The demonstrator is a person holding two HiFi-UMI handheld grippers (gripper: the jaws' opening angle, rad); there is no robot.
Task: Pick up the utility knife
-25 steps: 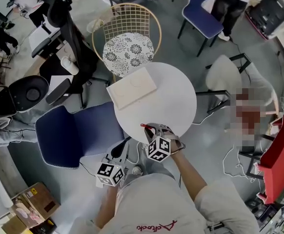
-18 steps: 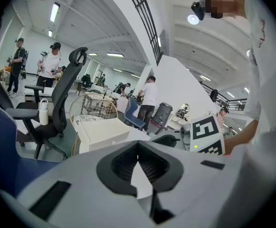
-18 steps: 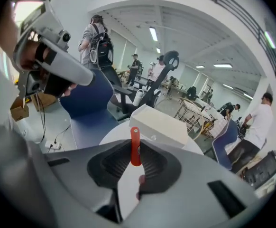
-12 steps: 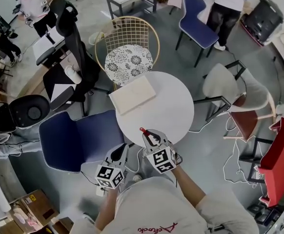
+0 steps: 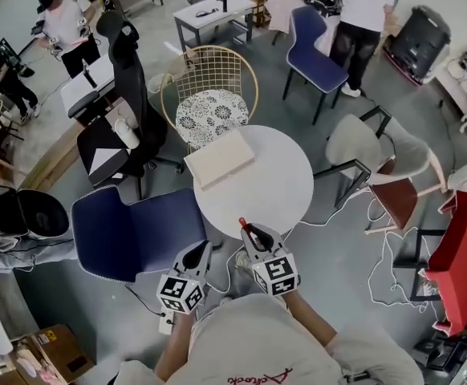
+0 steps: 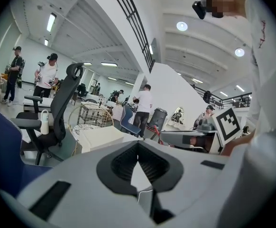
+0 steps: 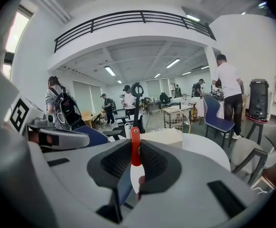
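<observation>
The utility knife (image 5: pixel 244 224), red-tipped with a dark body, stands upright between the jaws of my right gripper (image 5: pixel 253 235), which is shut on it. In the right gripper view the knife (image 7: pixel 135 148) shows as a red strip pinched between the dark pads of the right gripper (image 7: pixel 135 144). This gripper hangs just off the near edge of the round white table (image 5: pixel 274 183). My left gripper (image 5: pixel 199 251) floats to its left, off the table, over the blue chair's edge. In its own view the left gripper (image 6: pixel 138 146) has its tips together with nothing between them.
A beige flat box (image 5: pixel 219 158) lies on the table's far left. Around the table stand a blue chair (image 5: pixel 133 231), a gold wire chair (image 5: pixel 212 103), a black office chair (image 5: pixel 125 70) and a grey chair (image 5: pixel 370 147). A red bag (image 5: pixel 462 255) and people stand farther off.
My right gripper has come up off the table's near edge with the knife and rolled so the knife stands upright. The left gripper has risen a little.
</observation>
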